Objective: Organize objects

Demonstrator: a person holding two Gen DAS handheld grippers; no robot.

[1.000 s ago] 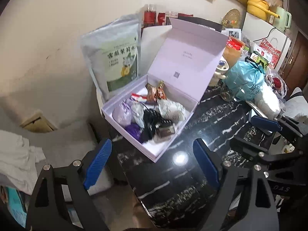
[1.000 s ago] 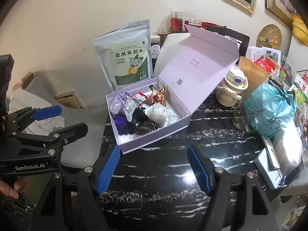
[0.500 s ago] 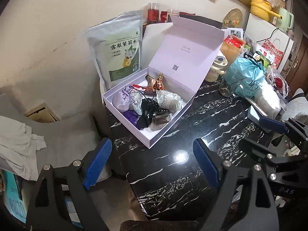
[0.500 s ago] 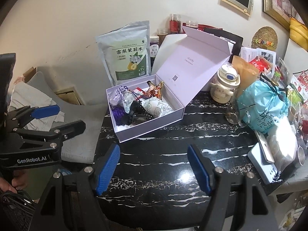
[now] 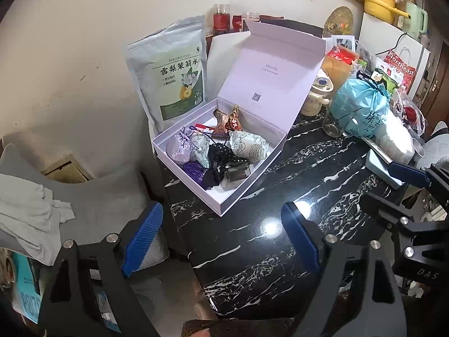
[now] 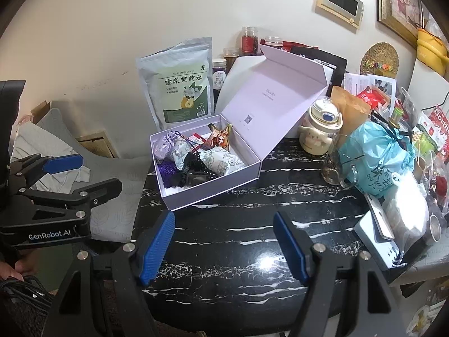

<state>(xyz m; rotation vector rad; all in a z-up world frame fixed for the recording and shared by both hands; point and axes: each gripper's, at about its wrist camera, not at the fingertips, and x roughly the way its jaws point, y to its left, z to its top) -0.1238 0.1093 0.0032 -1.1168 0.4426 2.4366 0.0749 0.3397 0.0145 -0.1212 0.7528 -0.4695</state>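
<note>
Both jaws wide, empty; box point(image 6: 213, 193) contents a half-legible jumble.

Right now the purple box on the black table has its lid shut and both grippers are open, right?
Not quite. The purple box has its lid up, leaning back, so the pouches and sweets inside show; the right wrist view makes that plain. It does sit on the black table, and the left gripper and right gripper are both open.
</note>
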